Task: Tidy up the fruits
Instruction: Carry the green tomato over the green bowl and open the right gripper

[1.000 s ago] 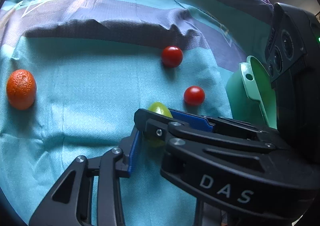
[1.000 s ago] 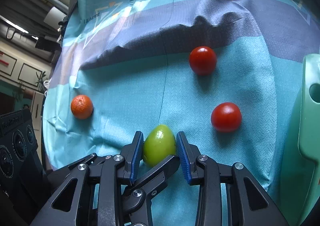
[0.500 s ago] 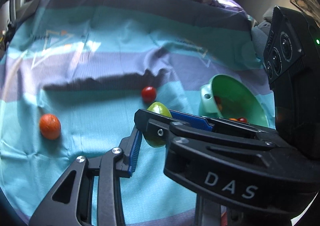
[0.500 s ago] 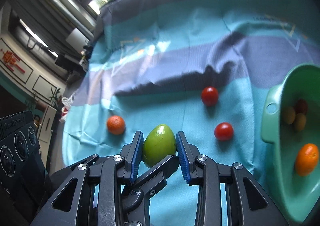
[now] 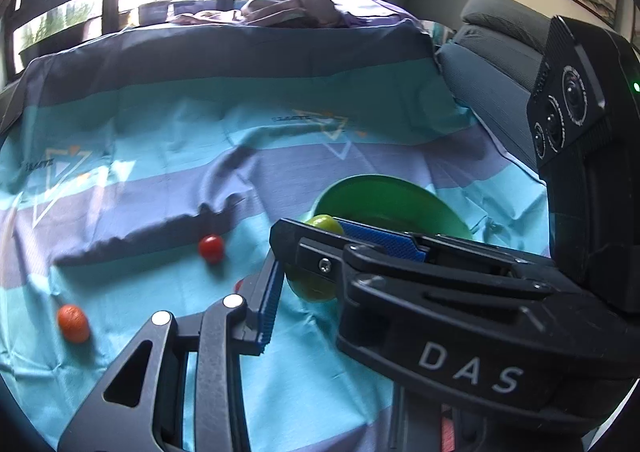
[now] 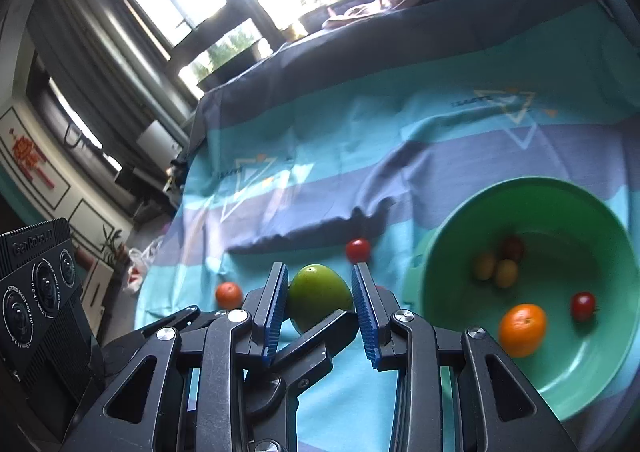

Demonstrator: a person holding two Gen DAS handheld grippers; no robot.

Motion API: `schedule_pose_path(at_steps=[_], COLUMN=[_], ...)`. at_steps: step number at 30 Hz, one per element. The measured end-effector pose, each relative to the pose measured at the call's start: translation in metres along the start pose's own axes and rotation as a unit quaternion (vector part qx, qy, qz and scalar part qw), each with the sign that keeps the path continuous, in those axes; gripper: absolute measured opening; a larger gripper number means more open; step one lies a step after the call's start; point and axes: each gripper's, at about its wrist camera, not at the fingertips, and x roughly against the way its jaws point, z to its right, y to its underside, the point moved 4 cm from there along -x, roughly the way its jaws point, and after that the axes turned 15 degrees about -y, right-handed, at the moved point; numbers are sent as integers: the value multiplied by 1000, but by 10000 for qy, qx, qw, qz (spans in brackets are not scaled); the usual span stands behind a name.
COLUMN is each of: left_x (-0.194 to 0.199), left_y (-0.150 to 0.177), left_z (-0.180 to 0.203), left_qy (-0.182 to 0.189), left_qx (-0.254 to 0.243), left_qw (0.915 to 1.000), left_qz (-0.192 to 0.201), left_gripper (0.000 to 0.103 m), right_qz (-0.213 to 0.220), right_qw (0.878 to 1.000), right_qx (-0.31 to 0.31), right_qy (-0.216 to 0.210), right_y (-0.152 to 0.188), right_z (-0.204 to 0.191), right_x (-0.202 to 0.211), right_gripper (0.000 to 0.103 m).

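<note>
Right gripper [image 6: 320, 302] clamping a green fruit [image 6: 318, 294] above the cloth [image 6: 340, 140], left gripper [image 5: 316, 272] pinching the same fruit crosswise, green bowl [image 6: 448, 240] of fruit just right, two tomatoes and an orange [image 6: 229, 294] loose on the cloth

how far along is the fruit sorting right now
Partly done. The green bowl already holds an orange, a red tomato and three other small fruits. In hand: both grippers, left and right, clamp one green fruit. Left on the cloth: two tomatoes and an orange.
</note>
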Motion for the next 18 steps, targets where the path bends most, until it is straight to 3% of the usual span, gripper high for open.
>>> schedule_pose_path(at_steps=[11, 18], left_x=[-30, -56], left_y=[-14, -11], left_z=[67, 92], left_qy=[557, 916], left_qx=[-513, -603], left_qw=[9970, 9926], left_qz=[-139, -518], left_gripper=[32, 32], right_qz=[660, 702], right_qw=[9948, 9889], right_qx=[-689, -1136], right_qy=[356, 649], right_y=[-4, 1], right_z=[58, 93], right_x=[53, 67], right_gripper=[37, 37])
